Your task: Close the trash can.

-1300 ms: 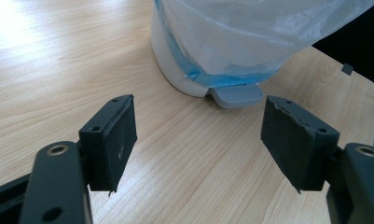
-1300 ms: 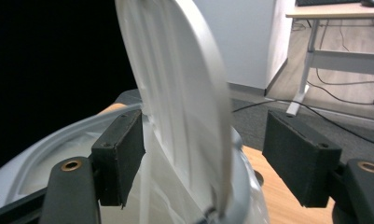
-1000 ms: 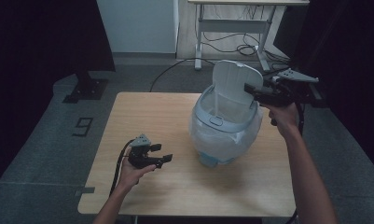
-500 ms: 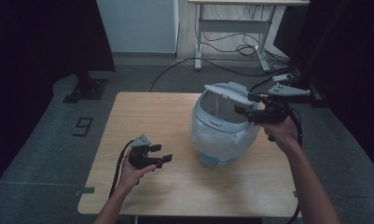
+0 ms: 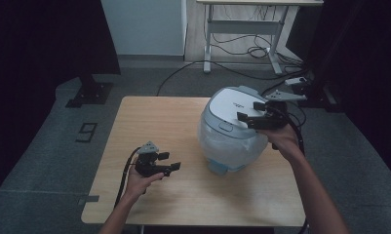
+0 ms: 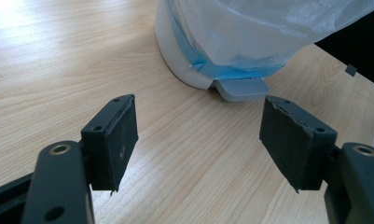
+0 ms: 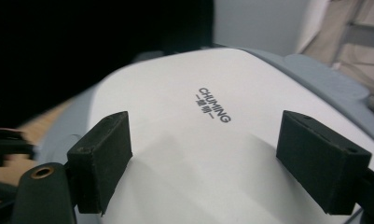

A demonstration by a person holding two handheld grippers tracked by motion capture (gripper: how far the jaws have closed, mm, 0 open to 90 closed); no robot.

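Lidded bin (image 5: 232, 129) at 3 o'clock on wooden table (image 5: 159, 117), lid down, plastic liner showing. Right gripper (image 5: 254, 116) over lid (image 7: 212, 121), jaws just opened wide, grasping nothing. Left gripper (image 5: 169, 162) at 8 o'clock, released, empty, near pedal (image 6: 240, 88).

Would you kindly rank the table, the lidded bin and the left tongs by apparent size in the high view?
1. table
2. lidded bin
3. left tongs

The bin stands taller, nearer the camera, but the gaps are plain.
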